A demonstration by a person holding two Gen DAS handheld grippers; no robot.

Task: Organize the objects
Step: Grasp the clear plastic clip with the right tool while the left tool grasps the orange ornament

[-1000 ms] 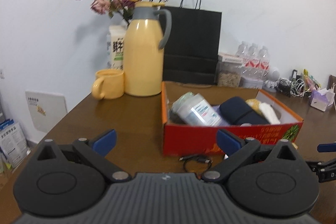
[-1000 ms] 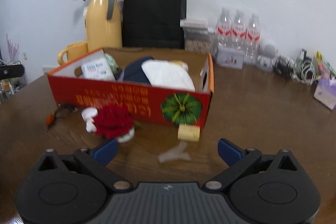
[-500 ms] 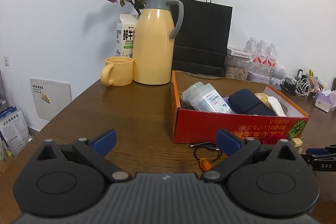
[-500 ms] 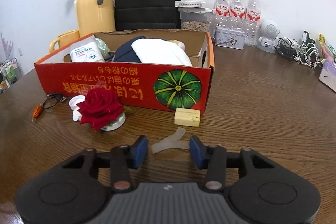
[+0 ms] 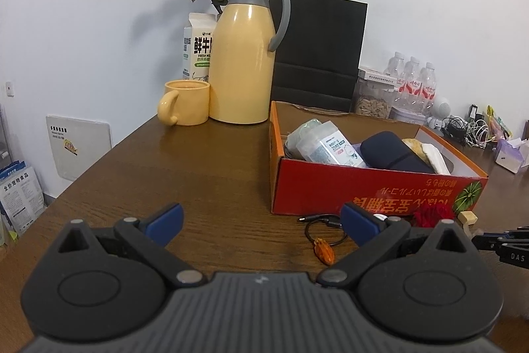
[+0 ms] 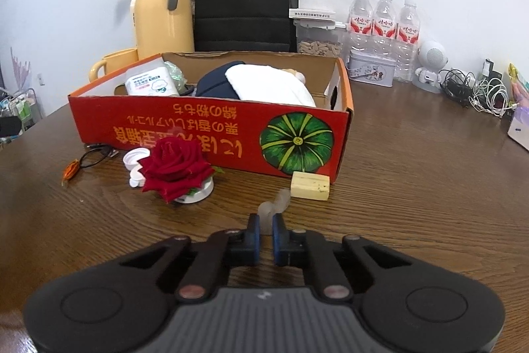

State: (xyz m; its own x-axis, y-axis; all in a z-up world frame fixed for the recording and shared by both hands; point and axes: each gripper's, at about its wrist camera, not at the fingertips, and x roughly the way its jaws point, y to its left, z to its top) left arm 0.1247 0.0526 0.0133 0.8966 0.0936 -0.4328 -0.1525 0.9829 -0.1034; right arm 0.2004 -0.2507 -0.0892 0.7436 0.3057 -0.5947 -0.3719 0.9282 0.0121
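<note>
A red box [image 6: 211,134] bears orange lettering and a green pumpkin; beside it, a crimson rose [image 6: 175,166], pale-yellow block [image 6: 310,186].

Translucent whitish forked piece [image 6: 276,207] upright between blue fingers [image 6: 254,234], near red box [image 6: 211,134].

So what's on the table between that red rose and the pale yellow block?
Mostly bare wood. In the right wrist view the rose and the block sit apart before the red box, with only the translucent piece in the right gripper poking up nearer the camera.
</note>
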